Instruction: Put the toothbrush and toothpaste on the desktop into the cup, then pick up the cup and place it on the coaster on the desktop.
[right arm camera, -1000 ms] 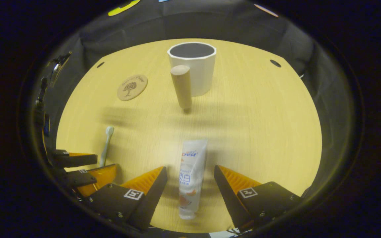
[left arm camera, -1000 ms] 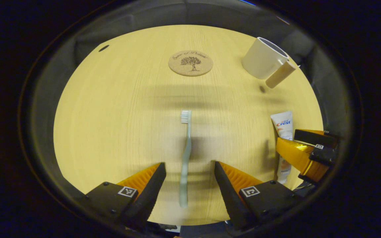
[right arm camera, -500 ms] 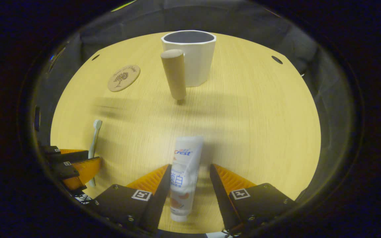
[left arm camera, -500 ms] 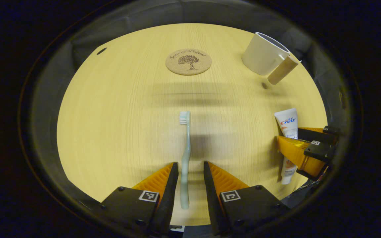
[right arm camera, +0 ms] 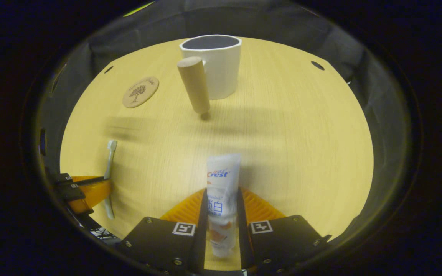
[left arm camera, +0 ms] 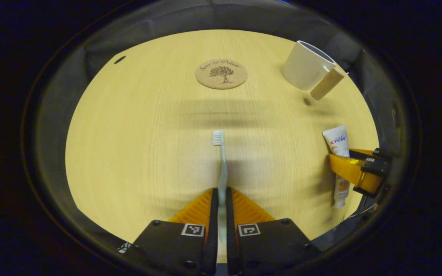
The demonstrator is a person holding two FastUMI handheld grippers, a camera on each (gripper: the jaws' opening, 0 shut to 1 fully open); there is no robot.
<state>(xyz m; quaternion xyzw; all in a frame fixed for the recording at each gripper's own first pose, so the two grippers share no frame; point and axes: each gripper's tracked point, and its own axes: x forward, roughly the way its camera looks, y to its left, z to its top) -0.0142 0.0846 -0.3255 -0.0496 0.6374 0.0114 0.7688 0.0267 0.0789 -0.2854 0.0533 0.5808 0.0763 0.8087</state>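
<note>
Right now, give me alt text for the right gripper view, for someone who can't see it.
The right gripper is shut on a toothpaste tube lying on a light wooden desktop. Beyond it stands a white cup with a wooden handle, a round cork coaster to its left. At far left, the left gripper clamps a toothbrush.

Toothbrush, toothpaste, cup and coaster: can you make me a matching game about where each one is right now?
Things:
1. toothbrush
2. toothpaste
3. cup
4. coaster

Places:
A. lying flat on the desktop with nothing on it
B. pinched between the fingers of the left gripper
C. standing upright at the far side of the desktop, with nothing in it
D. pinched between the fingers of the right gripper

Right pairs: 1-B, 2-D, 3-C, 4-A
</note>
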